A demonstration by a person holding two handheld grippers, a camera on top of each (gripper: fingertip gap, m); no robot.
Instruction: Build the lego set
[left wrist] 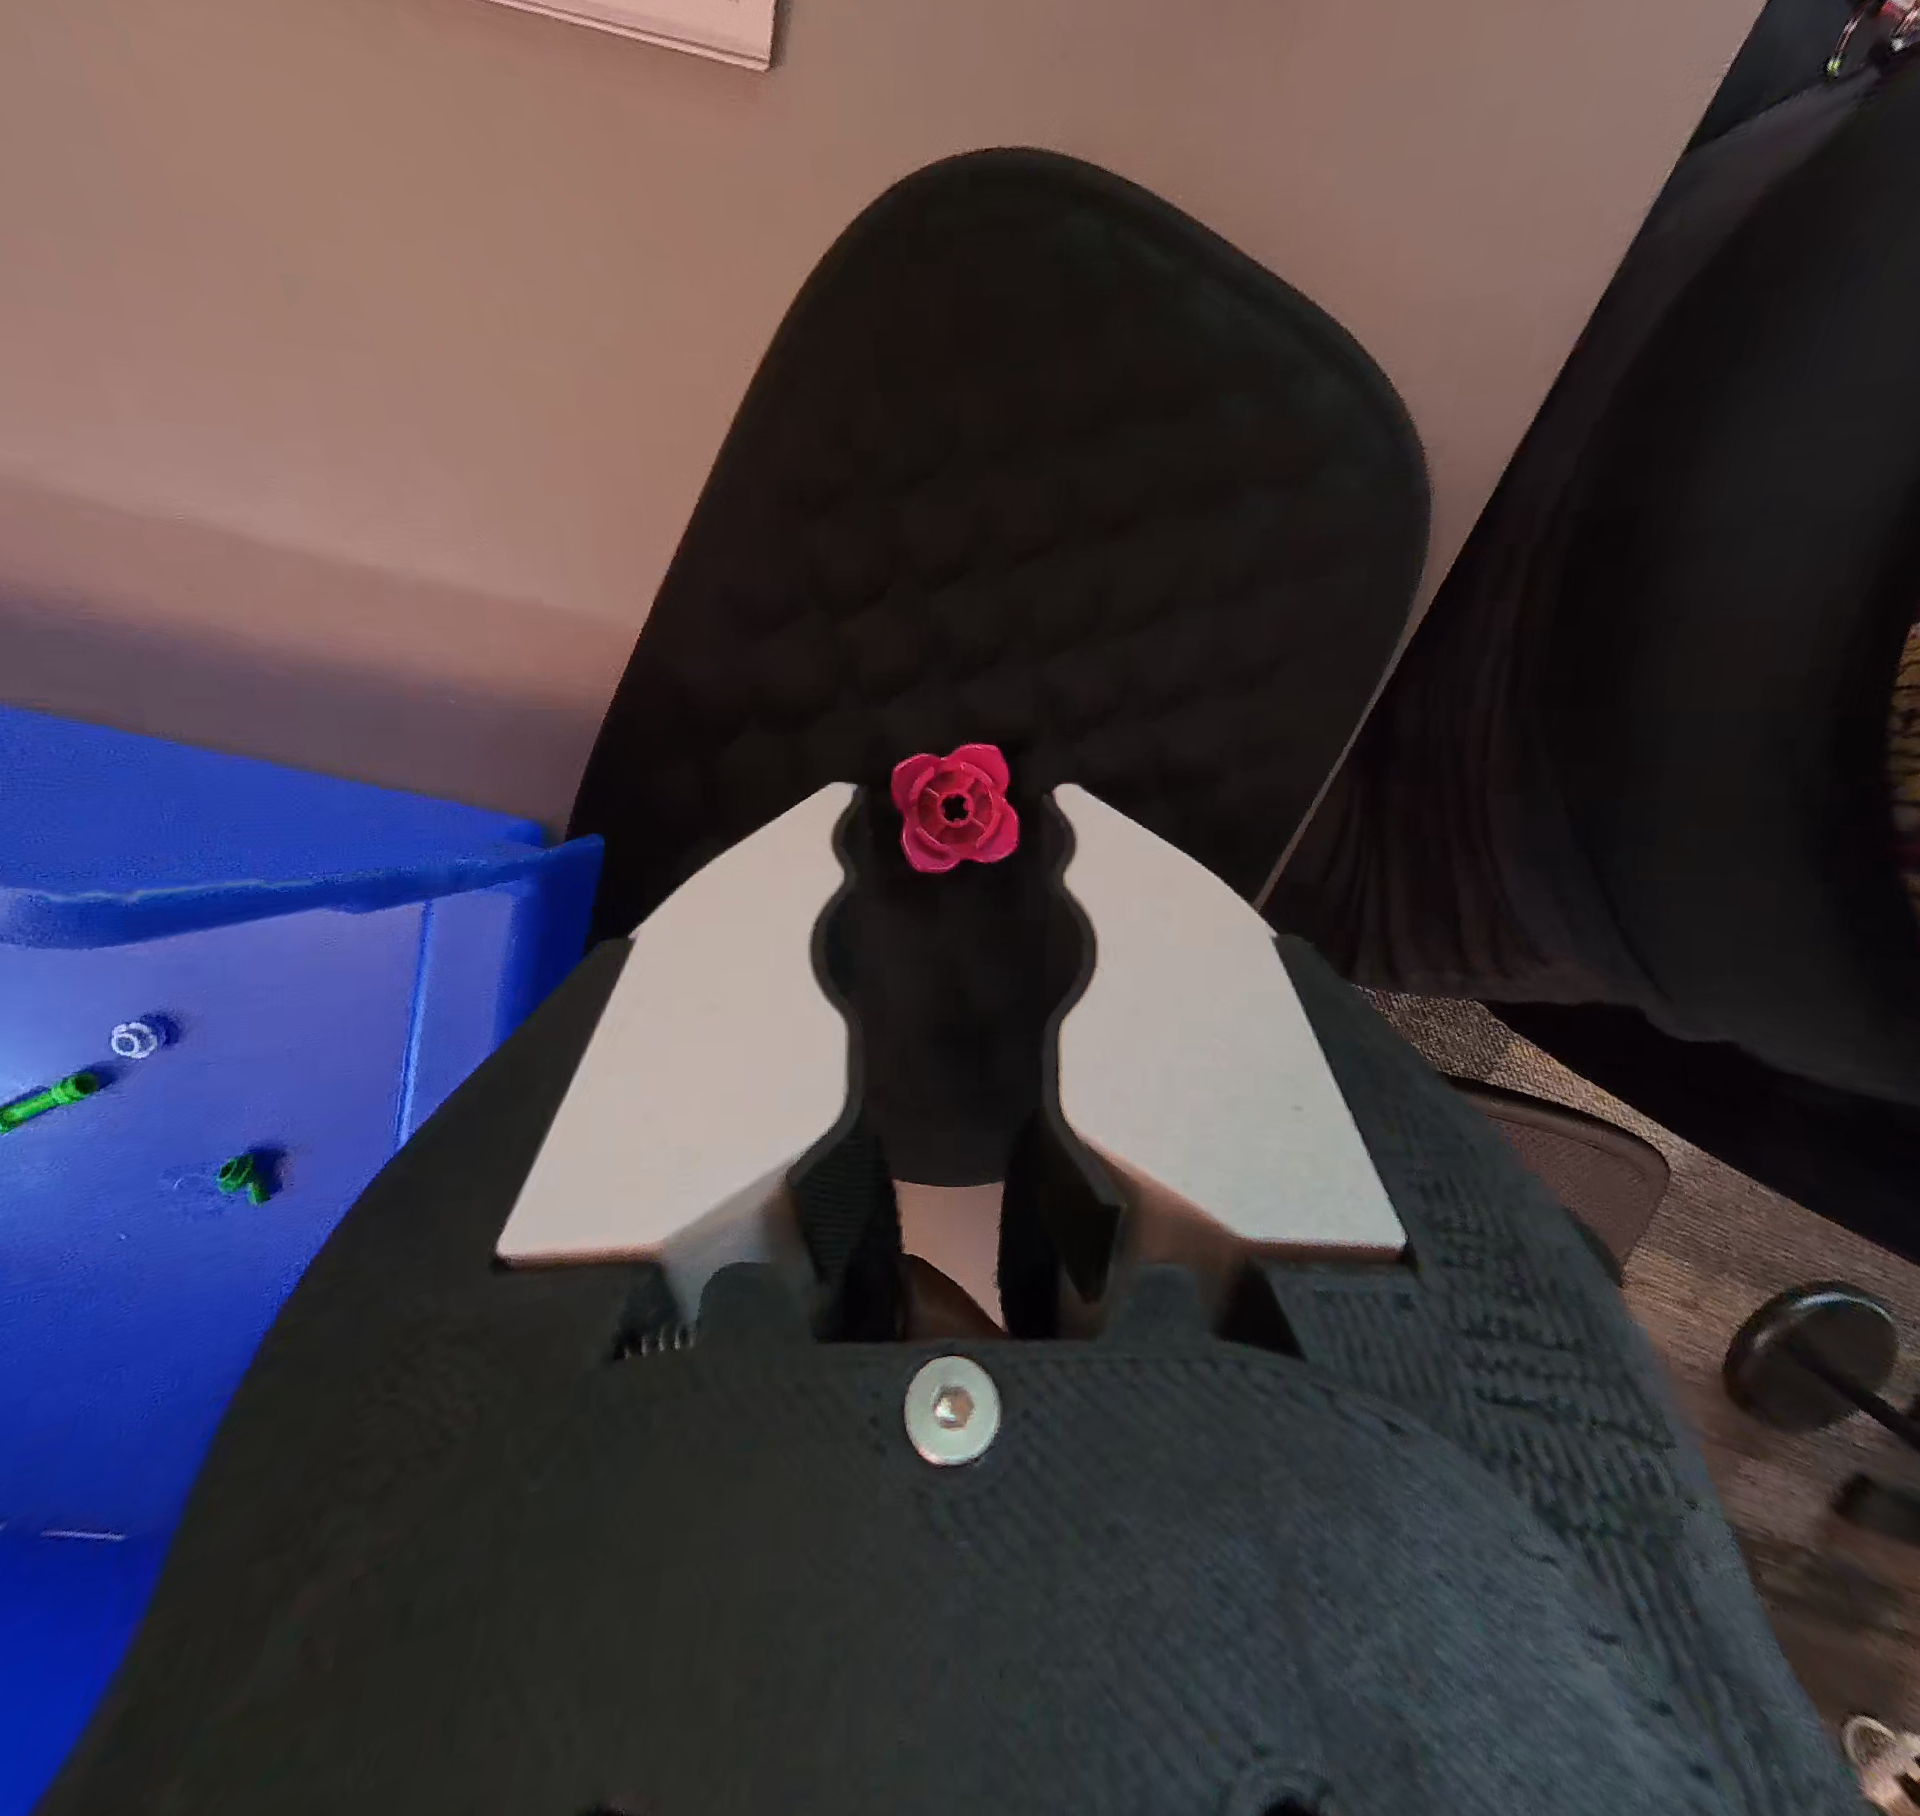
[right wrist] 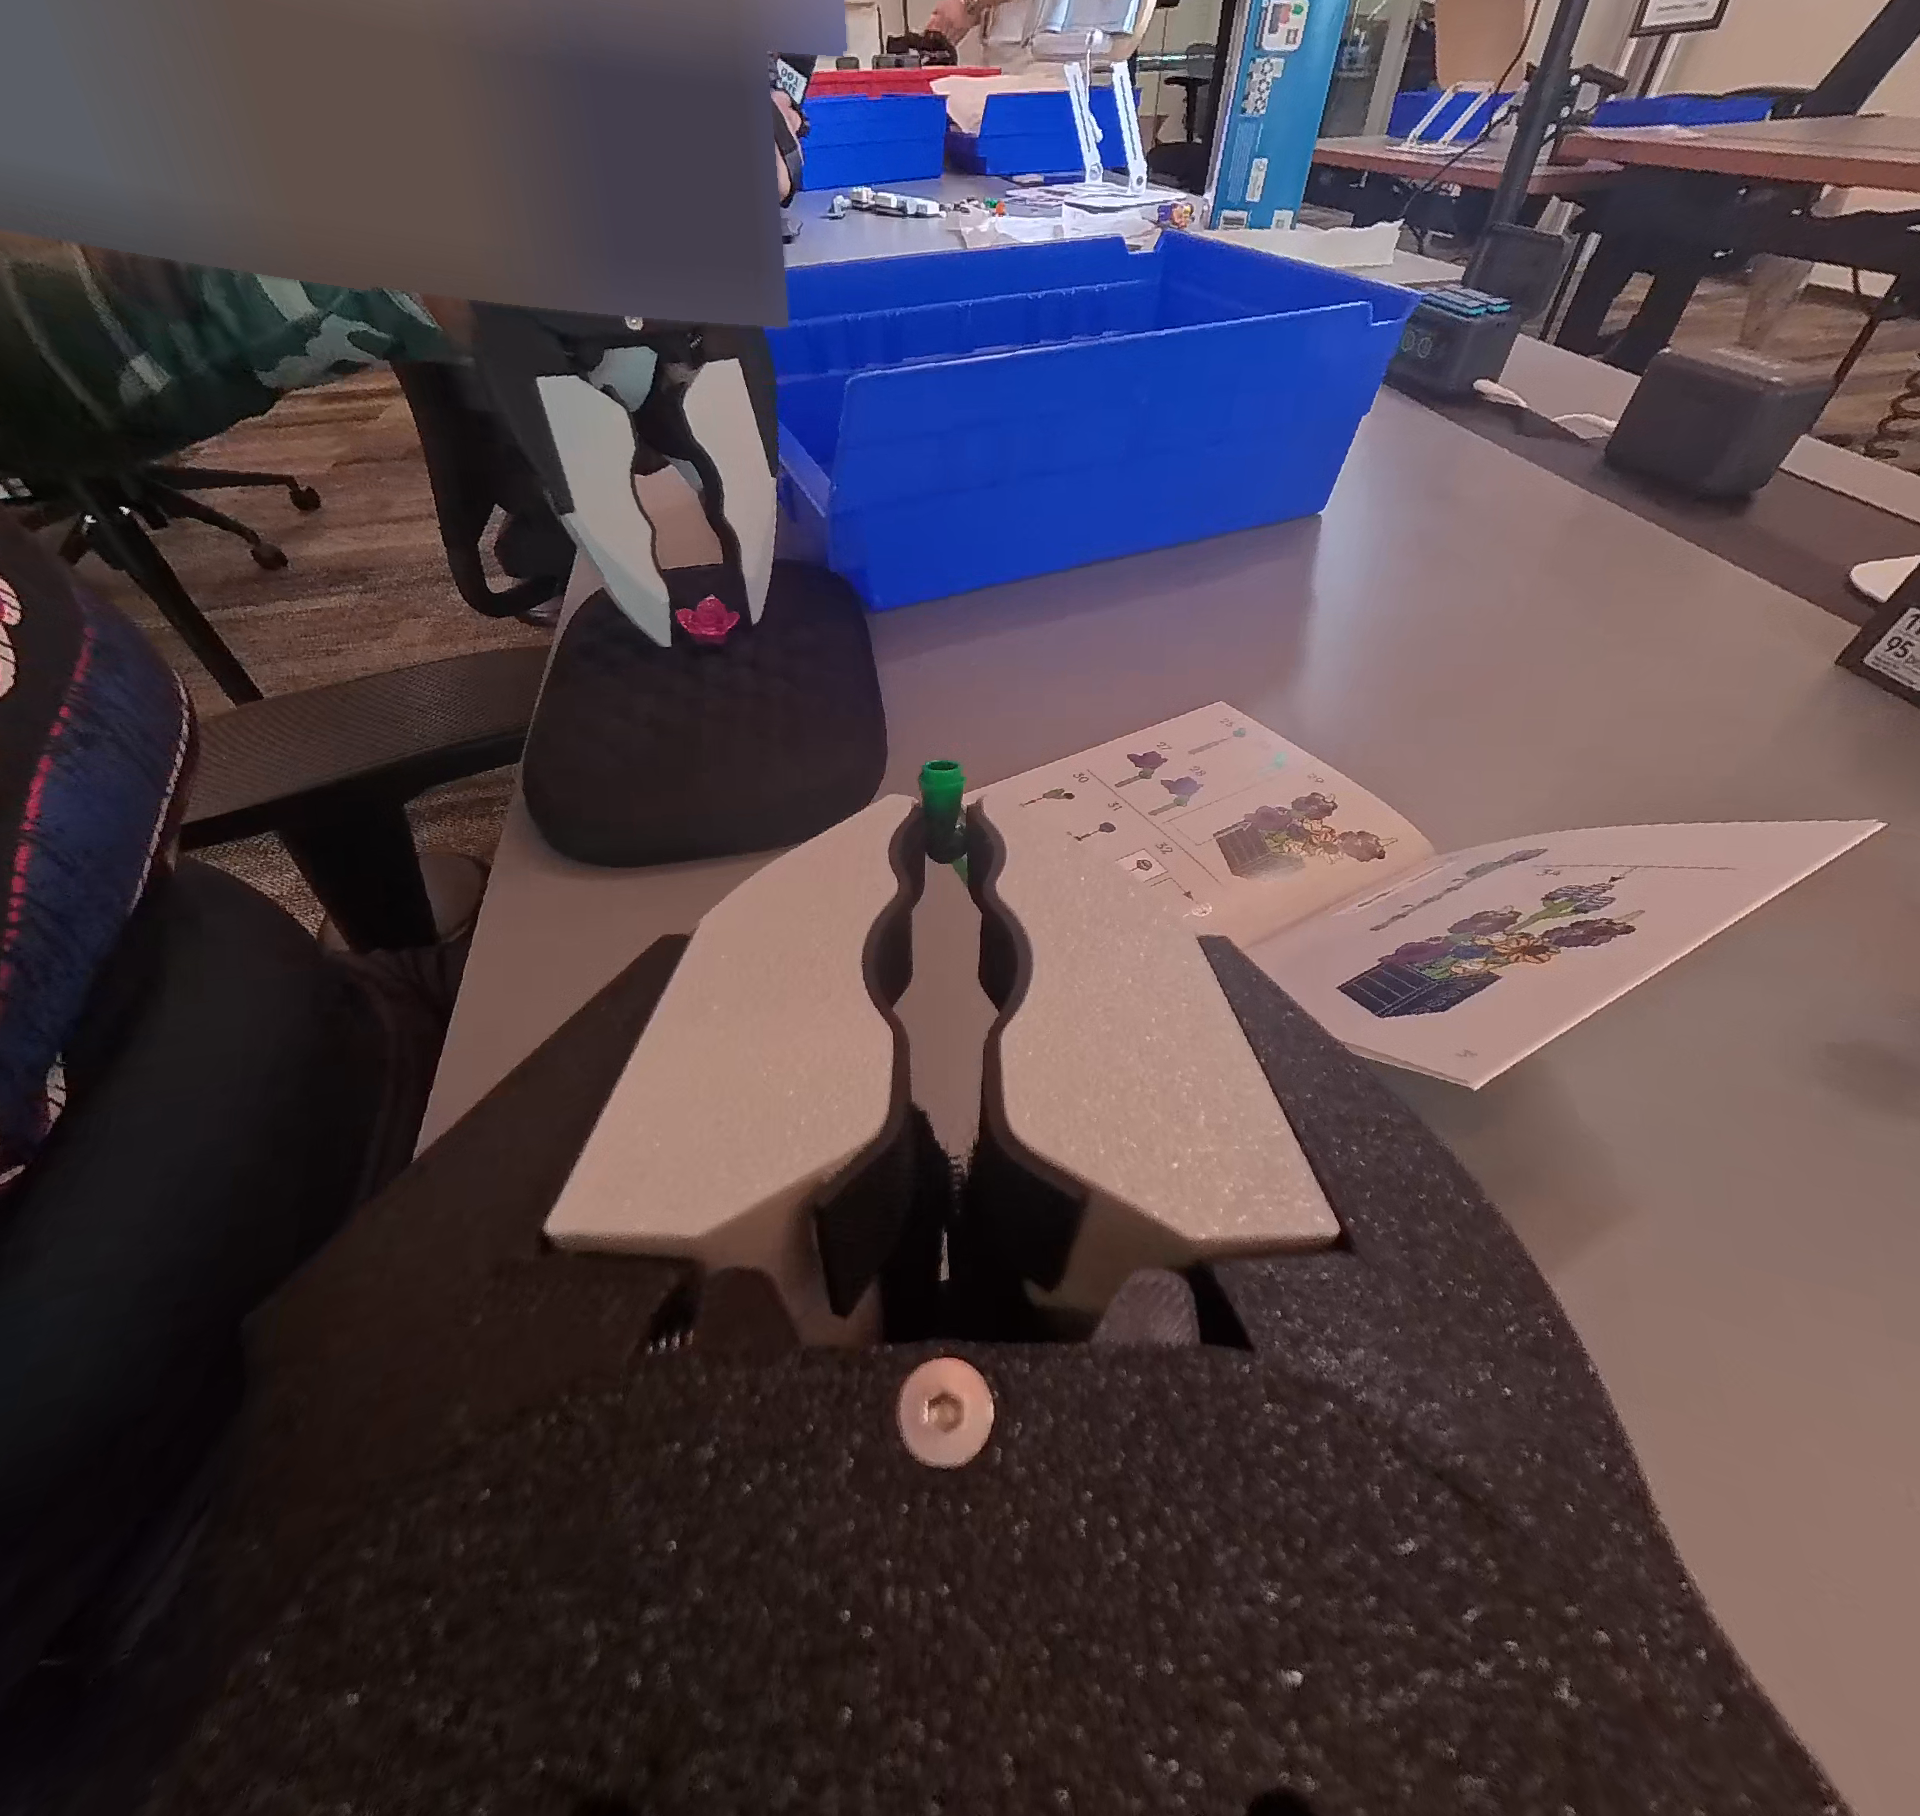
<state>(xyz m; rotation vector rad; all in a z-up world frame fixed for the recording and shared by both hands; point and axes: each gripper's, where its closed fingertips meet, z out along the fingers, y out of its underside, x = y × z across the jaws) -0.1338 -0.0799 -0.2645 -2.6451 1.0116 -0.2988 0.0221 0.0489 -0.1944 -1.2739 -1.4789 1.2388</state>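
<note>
The left tool (right wrist: 707, 628) stands open astride the pink flower piece (left wrist: 954, 808), which rests on the black pad (left wrist: 1039, 519). The right tool (right wrist: 943, 821) is clamped on a green stem piece (right wrist: 943, 810). Risk: uneven closure on the small flower may flip it off the soft pad.

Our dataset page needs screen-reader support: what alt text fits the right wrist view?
The right tool pinches a green stem piece above a grey table, beside an open instruction booklet. Farther off, the left tool straddles a pink flower piece on a black pad, near a blue bin.
</note>
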